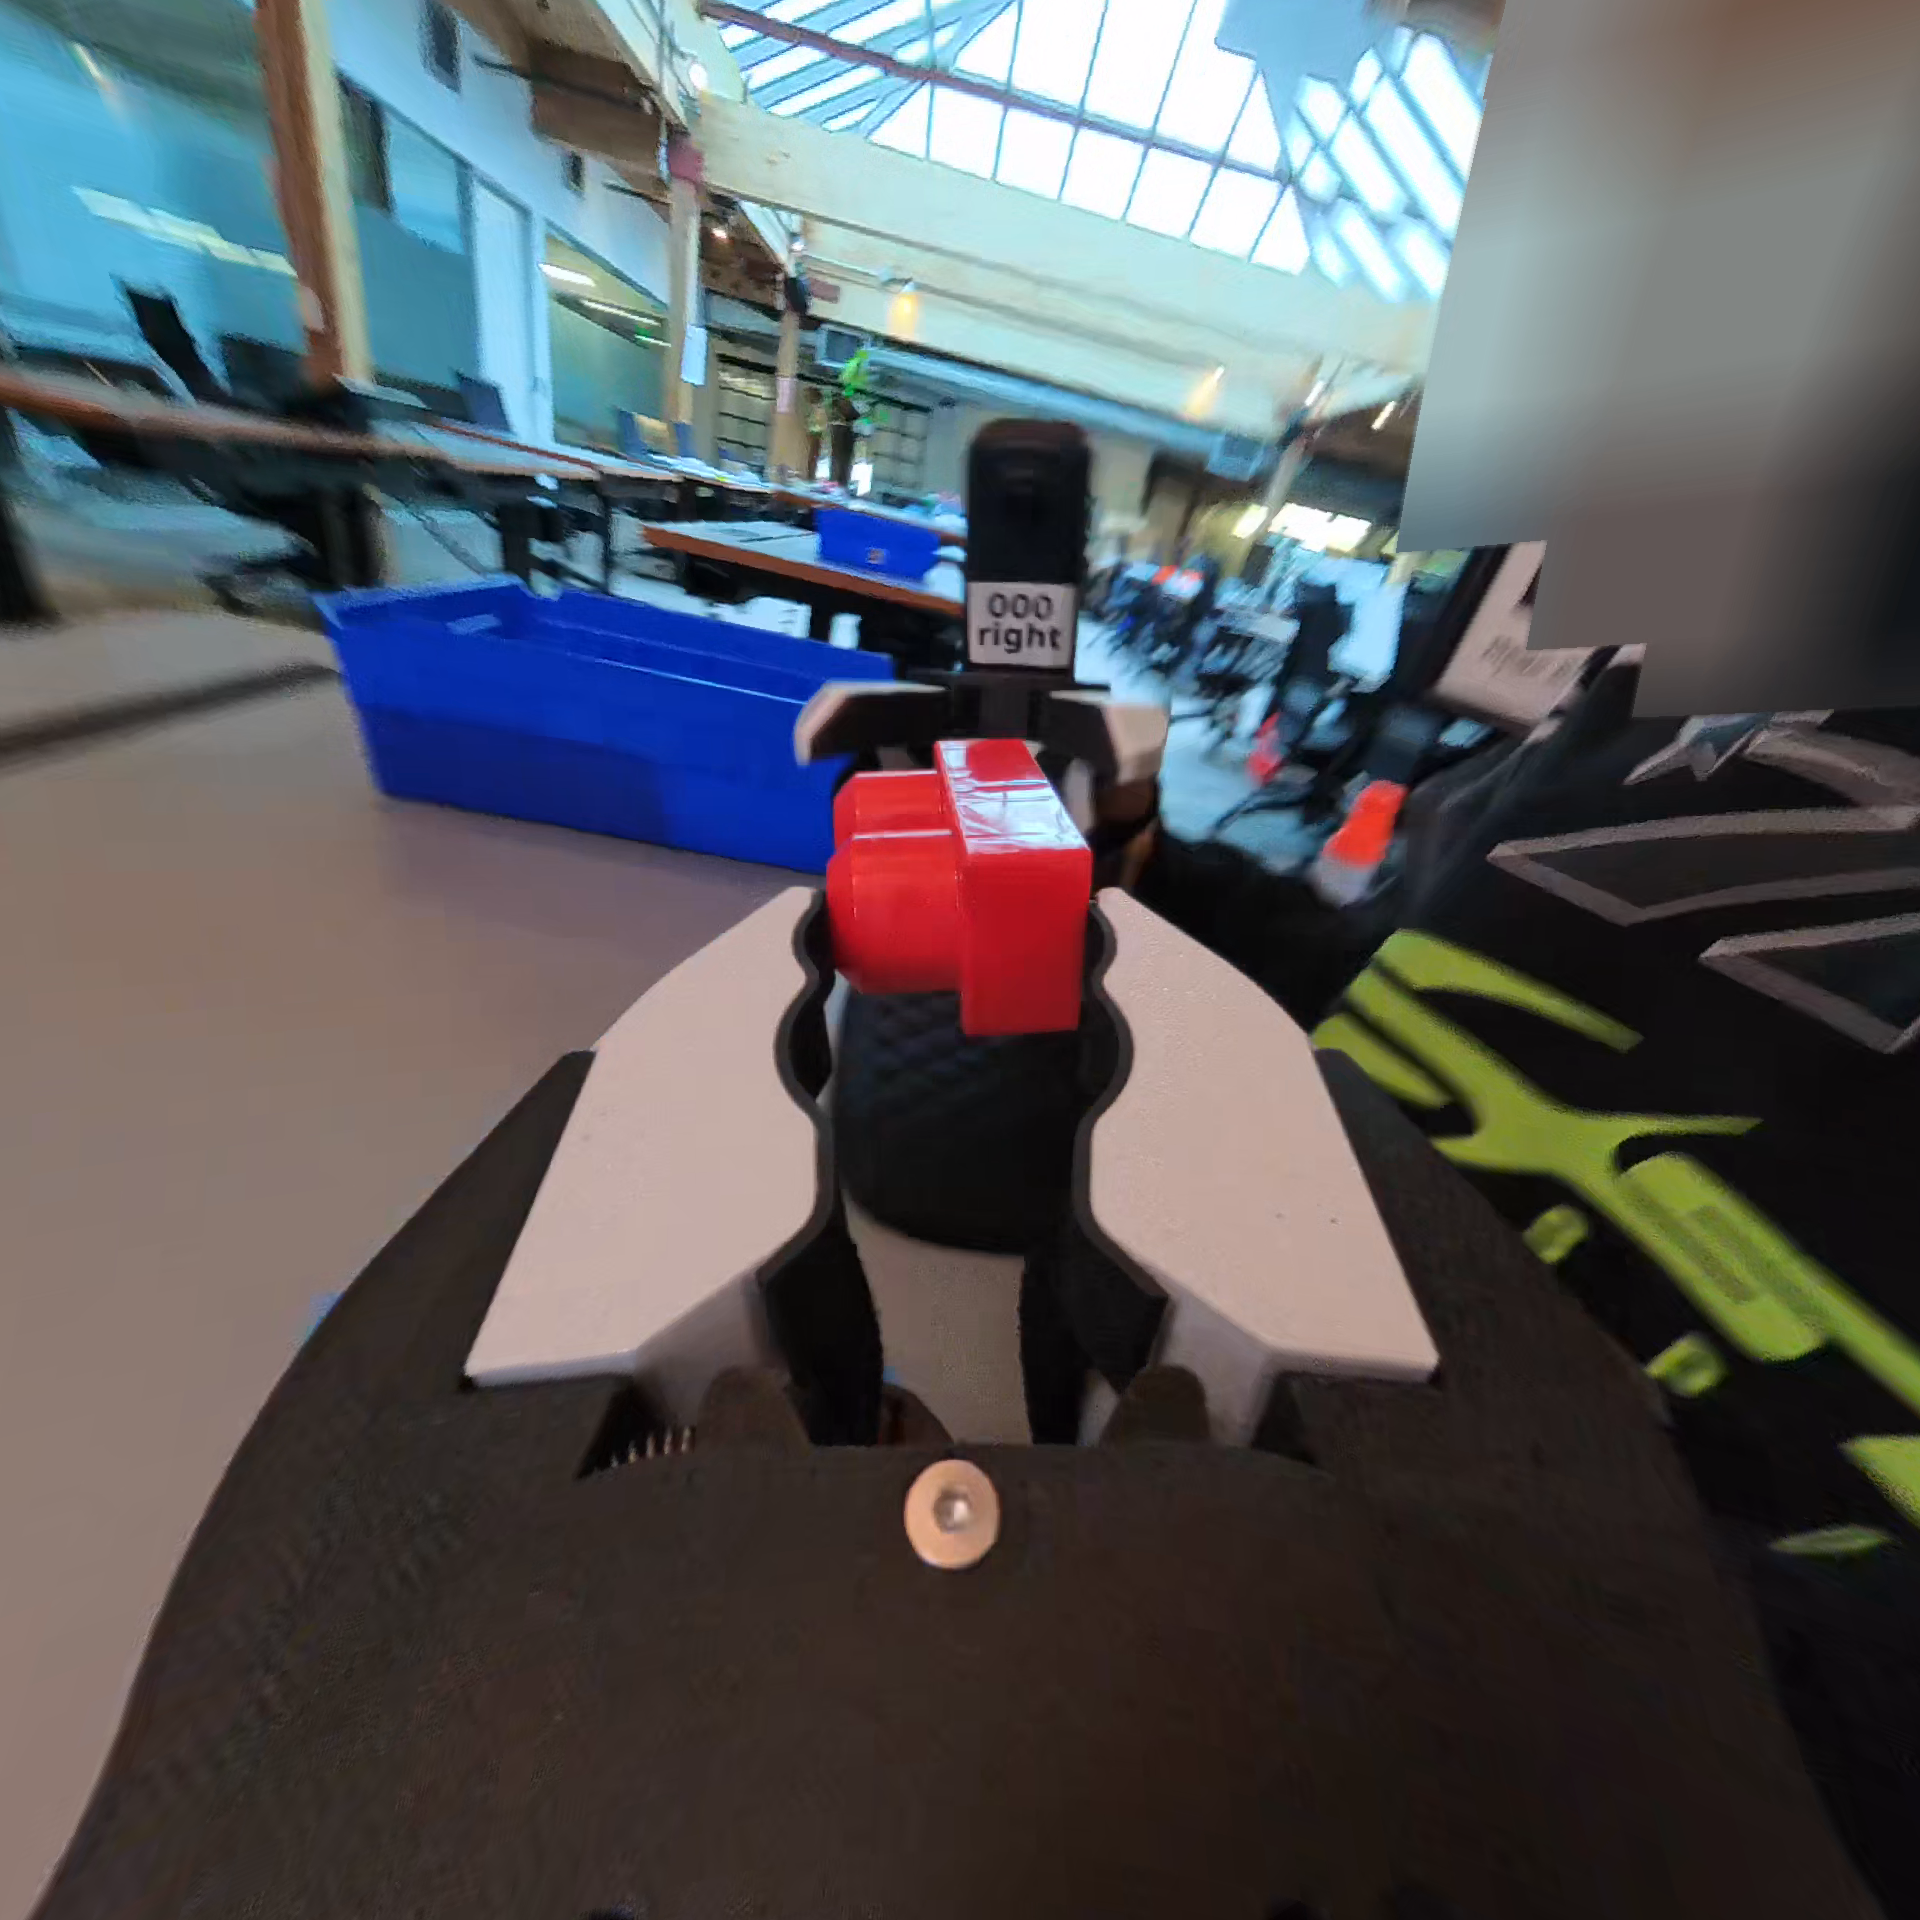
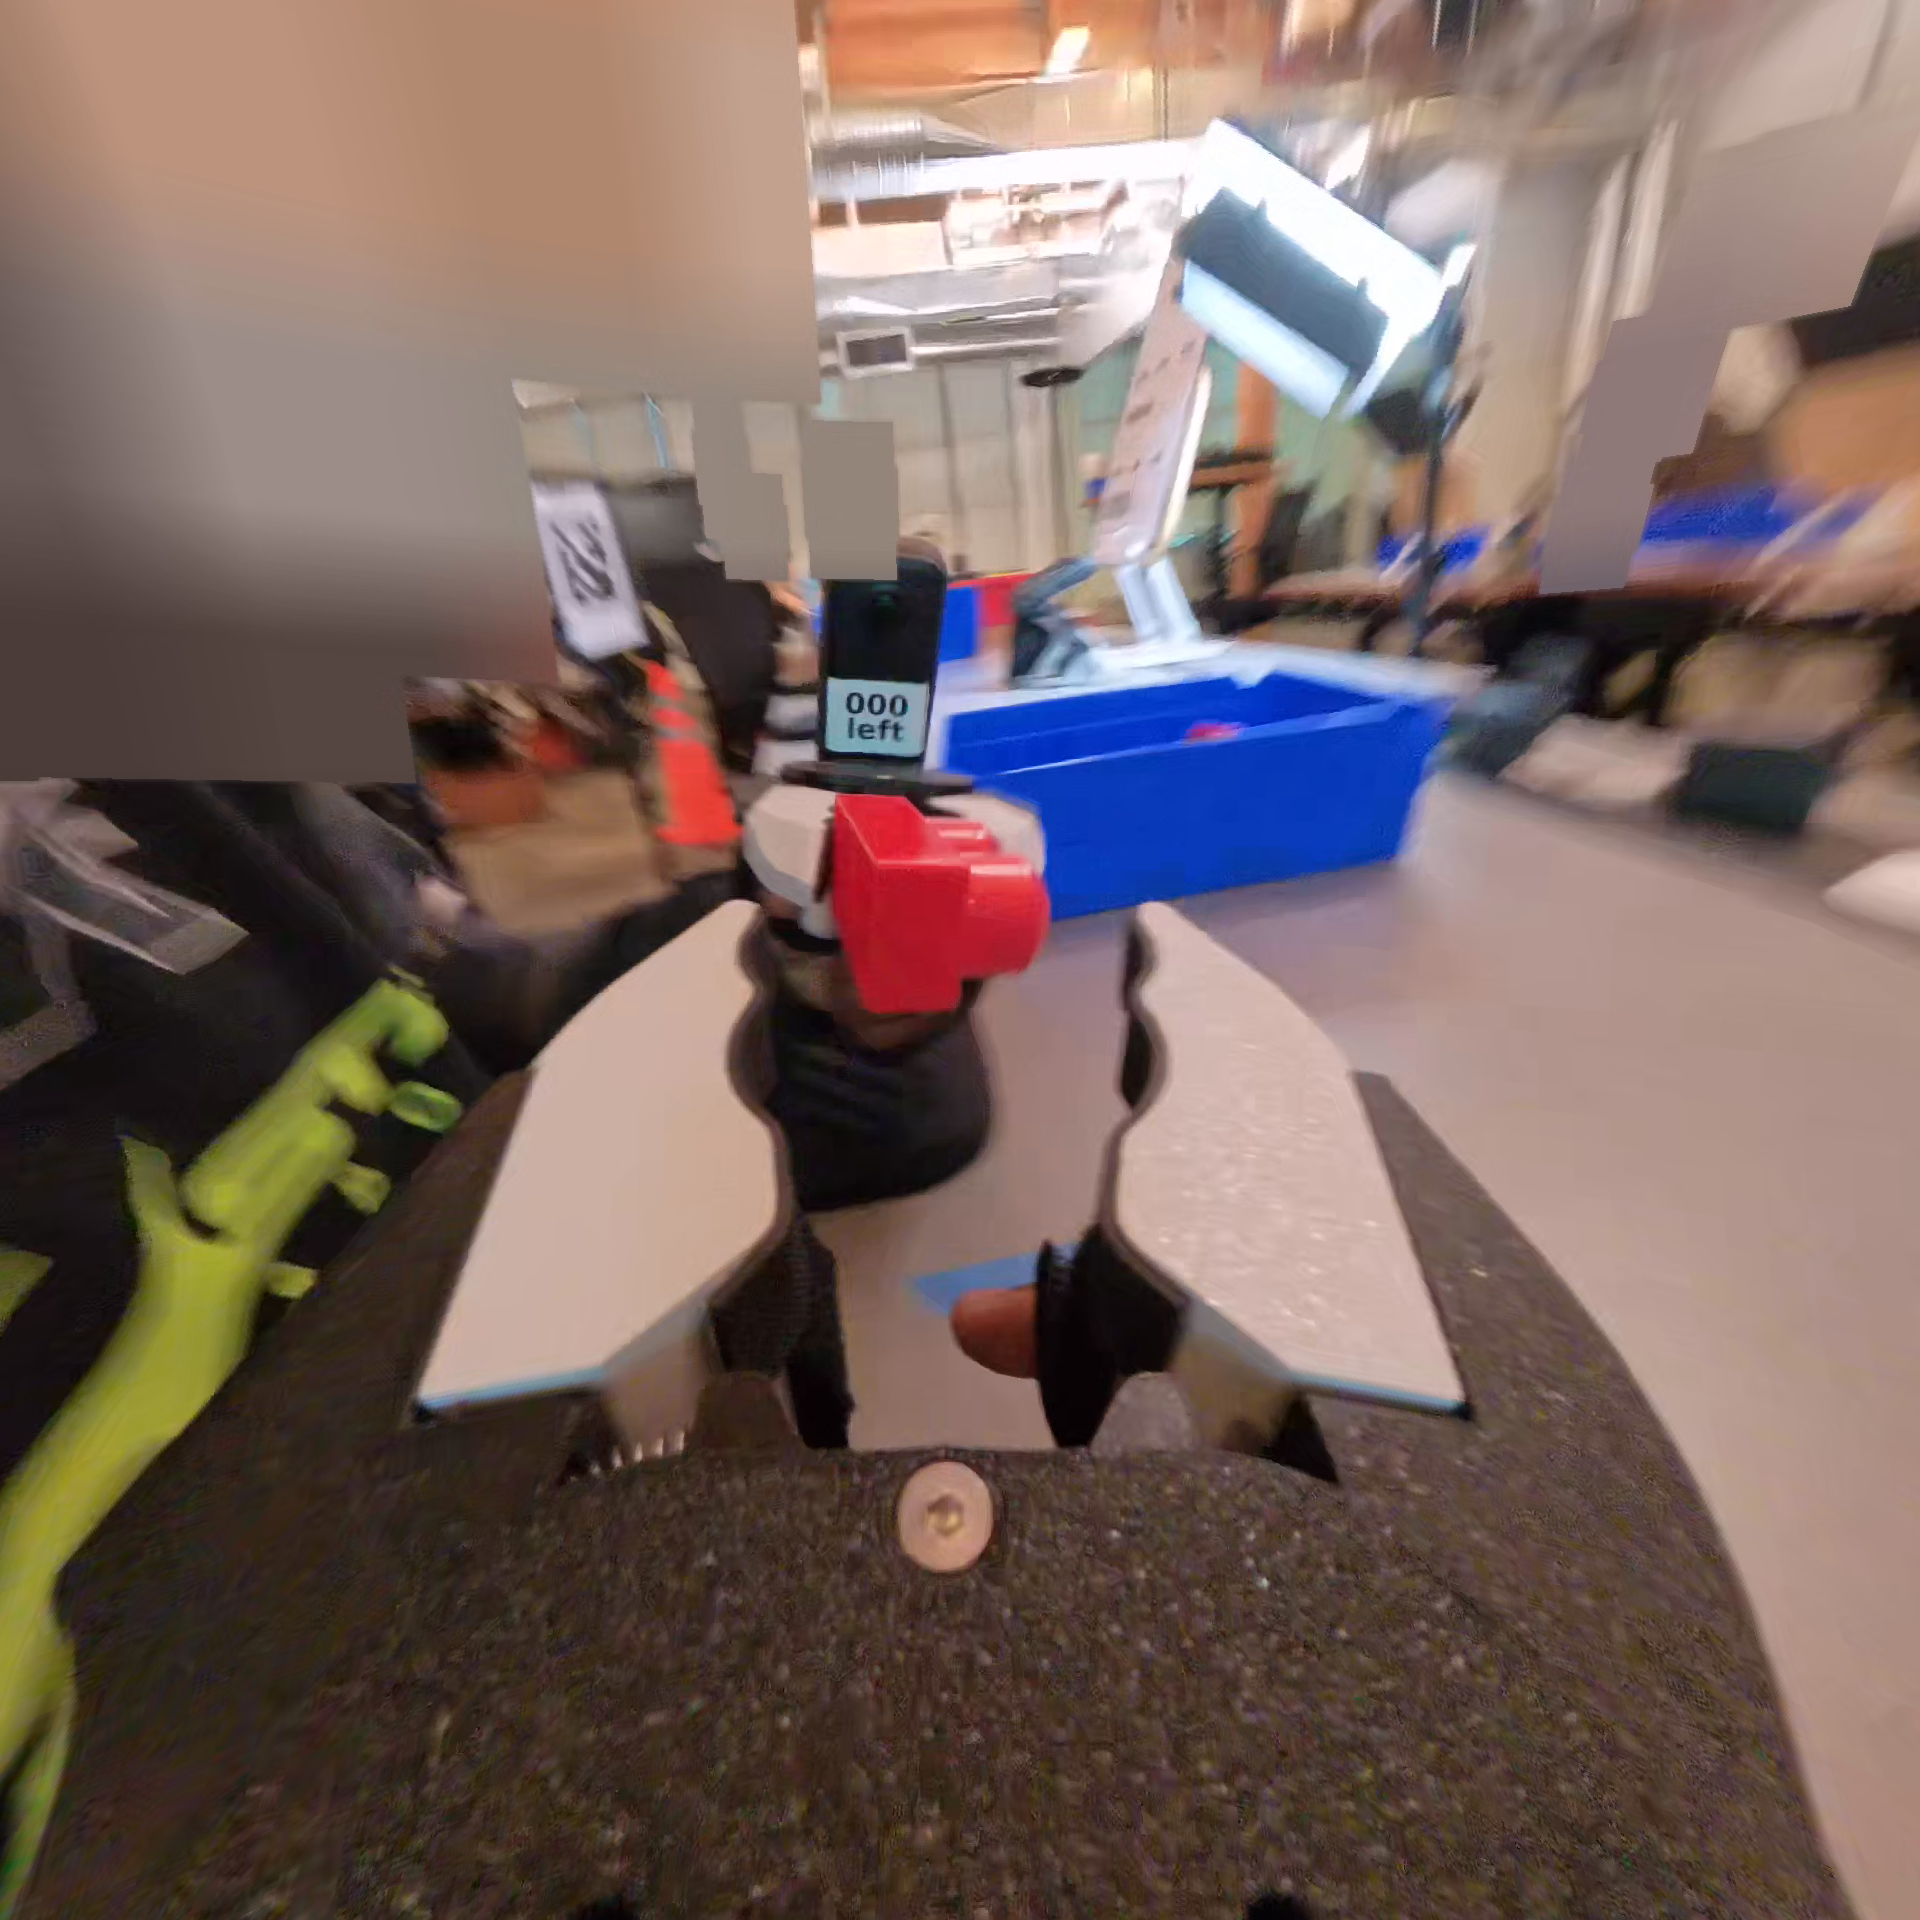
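Note:
My left gripper (image 1: pixel 951 920) is shut on a red toy brick (image 1: pixel 961 894). The studs press on its left finger and the brick's body on its right finger. The brick is held up above the grey table (image 1: pixel 208 1039). My right gripper (image 2: pixel 940 925) faces it from the other side with its jaws wide open. The red brick (image 2: pixel 925 904) stands just beyond its fingertips and touches neither pad. In the right wrist view the left gripper (image 2: pixel 894 831) clasps the brick from behind. The right gripper also shows in the left wrist view (image 1: pixel 977 727), just behind the brick.
A blue bin (image 1: pixel 582 707) stands on the table behind the grippers. It also shows in the right wrist view (image 2: pixel 1195 800), with a small pink thing (image 2: pixel 1210 730) inside. A person in a black top with green print (image 1: pixel 1662 1143) is close beside the grippers. Blue tape (image 2: pixel 977 1276) marks the table.

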Available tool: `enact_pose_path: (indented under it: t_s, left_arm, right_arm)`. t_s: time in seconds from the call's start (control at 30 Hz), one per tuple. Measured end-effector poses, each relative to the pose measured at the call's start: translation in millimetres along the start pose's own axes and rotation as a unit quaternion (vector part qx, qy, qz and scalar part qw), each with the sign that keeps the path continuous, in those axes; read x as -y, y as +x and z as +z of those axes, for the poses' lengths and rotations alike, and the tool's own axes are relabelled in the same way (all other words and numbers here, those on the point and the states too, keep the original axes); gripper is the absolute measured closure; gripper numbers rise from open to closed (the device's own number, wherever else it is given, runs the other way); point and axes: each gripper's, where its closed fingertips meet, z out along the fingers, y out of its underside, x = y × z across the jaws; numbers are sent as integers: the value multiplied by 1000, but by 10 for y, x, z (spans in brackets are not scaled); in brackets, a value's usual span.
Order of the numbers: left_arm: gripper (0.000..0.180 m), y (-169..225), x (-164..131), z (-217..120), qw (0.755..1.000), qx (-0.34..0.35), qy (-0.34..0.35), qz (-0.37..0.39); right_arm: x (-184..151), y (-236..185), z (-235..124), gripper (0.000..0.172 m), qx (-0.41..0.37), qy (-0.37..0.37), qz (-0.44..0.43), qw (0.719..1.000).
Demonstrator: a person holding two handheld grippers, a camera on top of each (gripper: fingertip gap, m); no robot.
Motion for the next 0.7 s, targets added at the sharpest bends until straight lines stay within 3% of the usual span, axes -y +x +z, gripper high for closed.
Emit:
enact_pose_path:
  t_s: [0.1, 0.17, 0.3, 0.57, 0.63, 0.7]
  left_arm:
    - [135, 20, -17, -39, 988, 30, -37, 150]
    - [135, 56, -54, -27, 982, 23, -53, 180]
    - [135, 90, -96, -6, 988, 0, -47, 147]
    - [135, 190, -114, 26, 992, -38, -46, 114]
    - [133, 184, -104, 34, 996, -40, -43, 70]
    - [112, 190, -100, 36, 997, -63, -40, -27]
  right_arm:
    - [-94, -21, 29, 91, 74, 7, 200, 977]
    - [-110, -80, 71, 92, 104, 22, 217, 970]
    - [-202, -116, 168, 98, 80, 7, 109, 991]
    - [-216, -225, 208, 127, 73, -6, -63, 995]
    - [-200, -218, 189, 128, 59, -6, -118, 991]
    - [-127, -236, 151, 128, 47, 8, -193, 980]
